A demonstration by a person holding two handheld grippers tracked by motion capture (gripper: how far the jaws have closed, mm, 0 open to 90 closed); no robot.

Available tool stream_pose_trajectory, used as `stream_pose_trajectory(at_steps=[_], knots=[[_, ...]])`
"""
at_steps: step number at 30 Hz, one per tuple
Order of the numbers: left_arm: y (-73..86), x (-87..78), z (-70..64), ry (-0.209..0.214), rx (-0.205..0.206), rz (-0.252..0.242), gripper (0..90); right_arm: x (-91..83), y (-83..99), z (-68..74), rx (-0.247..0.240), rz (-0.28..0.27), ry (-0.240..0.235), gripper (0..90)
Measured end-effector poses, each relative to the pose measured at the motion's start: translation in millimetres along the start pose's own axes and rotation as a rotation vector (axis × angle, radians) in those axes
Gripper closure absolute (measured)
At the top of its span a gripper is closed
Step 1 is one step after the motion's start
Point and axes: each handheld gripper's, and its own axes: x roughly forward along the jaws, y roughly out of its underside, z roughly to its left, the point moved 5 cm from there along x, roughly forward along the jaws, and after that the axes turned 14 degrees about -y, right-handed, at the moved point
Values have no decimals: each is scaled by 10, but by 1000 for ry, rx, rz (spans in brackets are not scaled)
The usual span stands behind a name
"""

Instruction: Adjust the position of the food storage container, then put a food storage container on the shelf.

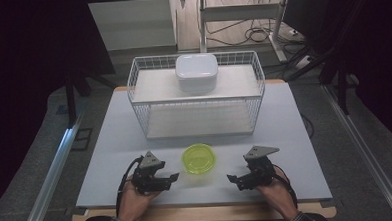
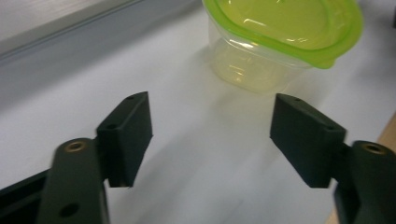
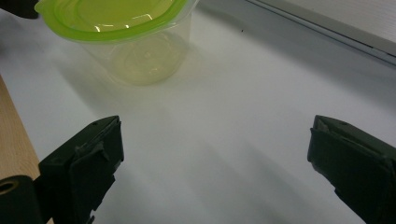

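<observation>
One clear round plastic tub with a lime-green lid (image 1: pixel 199 158) stands upright near the front edge of the pale grey table top (image 1: pixel 290 136), lid on; through the clear wall (image 2: pixel 247 65) nothing can be seen inside. It sits between the two hand-held grippers, touching neither. The left gripper (image 1: pixel 173 177) lies just to its left, jaws spread wide with nothing between them, the tub beyond the pads (image 2: pixel 135 130). The right gripper (image 1: pixel 232 179) lies to its right, a little farther off, jaws likewise wide apart and holding nothing; in the right gripper view the tub (image 3: pixel 135 46) is cut off at the top edge. Behind the tub stands one white wire basket rack (image 1: pixel 138 88). On its upper shelf rests one white rounded-square lidded box (image 1: pixel 197 71); its contents are hidden. Two hands grip the tools, plaid sleeves cut off at the bottom.
</observation>
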Motion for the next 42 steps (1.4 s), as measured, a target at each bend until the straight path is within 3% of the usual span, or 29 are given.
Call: stream_pose_trajectory(at_steps=[4,12,18,26,35,42], knots=[[63,-31,38,-16,11,-2,158,-5,-6,-2,-1,-4,-2,36],[240,-136,95,-38,6,-19,56,-16,-24,-3,-10,-15,-1,28],[302,-124,129,-39,-13,-7,34,-8,-28,4,-6,-18,-8,28],[310,-116,154,-82,21,-15,27,-4,-20,-6,-8,-15,-6,23],[299,-135,173,-96,31,-33,24,-13,-68,-30,-26,-42,8,18],[300,-118,147,-95,47,-27,24,-2,-166,-27,15,-71,-1,18]])
